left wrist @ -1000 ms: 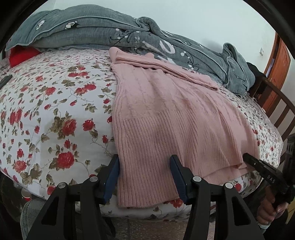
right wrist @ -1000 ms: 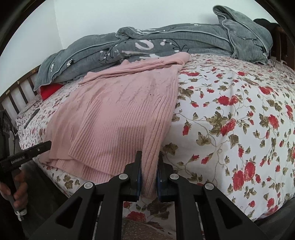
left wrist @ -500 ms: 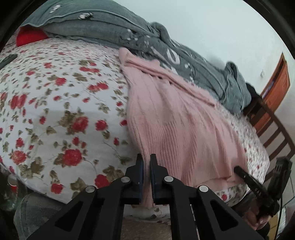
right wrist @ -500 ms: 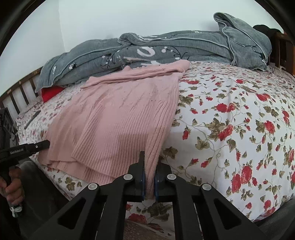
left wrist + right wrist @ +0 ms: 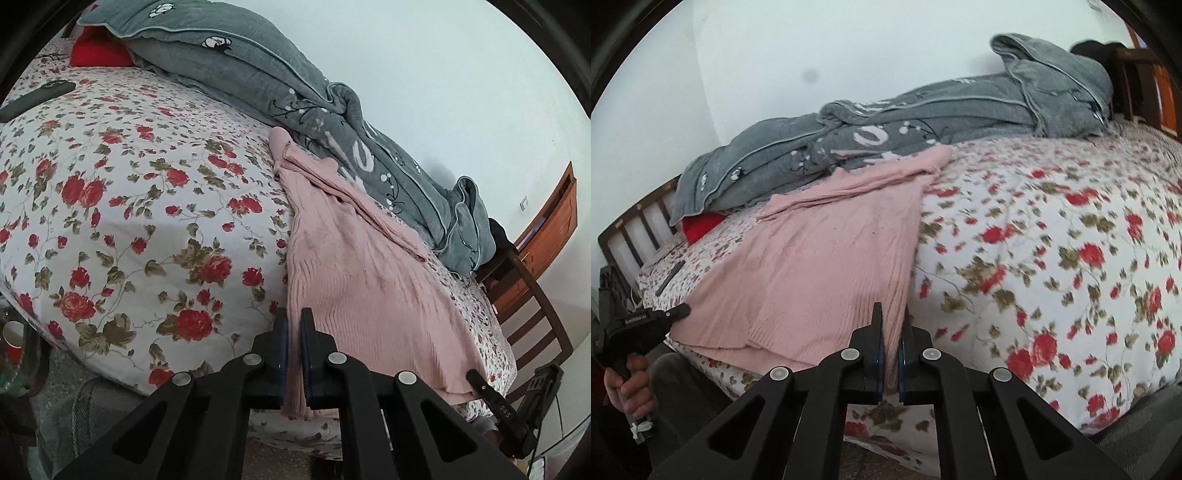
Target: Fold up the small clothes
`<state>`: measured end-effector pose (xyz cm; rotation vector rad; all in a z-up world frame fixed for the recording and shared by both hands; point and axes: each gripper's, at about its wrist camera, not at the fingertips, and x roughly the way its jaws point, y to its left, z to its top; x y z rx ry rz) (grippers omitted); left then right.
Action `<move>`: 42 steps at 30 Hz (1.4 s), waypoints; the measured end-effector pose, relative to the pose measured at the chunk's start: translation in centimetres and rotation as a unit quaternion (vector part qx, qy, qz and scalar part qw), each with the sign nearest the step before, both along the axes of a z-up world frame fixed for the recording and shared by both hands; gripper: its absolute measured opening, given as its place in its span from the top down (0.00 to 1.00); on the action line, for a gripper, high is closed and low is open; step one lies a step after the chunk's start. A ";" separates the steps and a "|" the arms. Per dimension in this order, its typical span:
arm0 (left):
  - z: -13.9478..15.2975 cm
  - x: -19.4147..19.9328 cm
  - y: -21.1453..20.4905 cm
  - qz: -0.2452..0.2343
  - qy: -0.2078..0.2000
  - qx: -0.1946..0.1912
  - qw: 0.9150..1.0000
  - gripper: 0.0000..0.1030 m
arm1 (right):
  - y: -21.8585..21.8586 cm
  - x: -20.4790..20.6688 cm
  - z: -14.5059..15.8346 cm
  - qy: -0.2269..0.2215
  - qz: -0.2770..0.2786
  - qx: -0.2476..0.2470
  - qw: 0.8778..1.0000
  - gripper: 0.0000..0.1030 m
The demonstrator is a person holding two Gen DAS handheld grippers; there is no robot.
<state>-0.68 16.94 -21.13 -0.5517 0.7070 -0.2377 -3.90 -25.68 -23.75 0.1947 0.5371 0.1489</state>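
Jaws of left gripper (image 5: 293, 332) and right gripper (image 5: 891, 328) both pinching pink sweater (image 5: 354, 273) hem; writing on gripper bodies unreadable.

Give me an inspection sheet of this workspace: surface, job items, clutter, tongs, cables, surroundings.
Surface: bed with floral sheet, white with red roses.
Job's things: pink knit sweater spread on the bed, hem hanging over the near edge.
Clutter: grey quilt bunched along the wall; red pillow partly under it; dark phone on the sheet.
Grippers: left tongs shut on the sweater's left hem corner; right tongs shut on its right hem corner.
Cables: thin cable near the right tongs' handle.
Surroundings: white wall, wooden chair, wooden door.
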 end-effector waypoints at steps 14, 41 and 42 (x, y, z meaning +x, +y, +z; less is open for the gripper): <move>-1.5 0.7 -0.3 -0.017 0.059 -0.001 0.998 0.92 | 0.3 0.9 -1.8 0.053 -0.032 -0.026 0.998 0.95; -0.9 -0.6 -1.8 -0.042 0.050 0.023 0.998 0.93 | 0.4 0.8 -1.2 0.062 -0.017 -0.001 0.998 0.95; -0.8 -0.6 -1.7 -0.040 0.050 0.023 0.998 0.93 | 0.1 0.6 -1.0 0.059 -0.015 0.007 0.998 0.95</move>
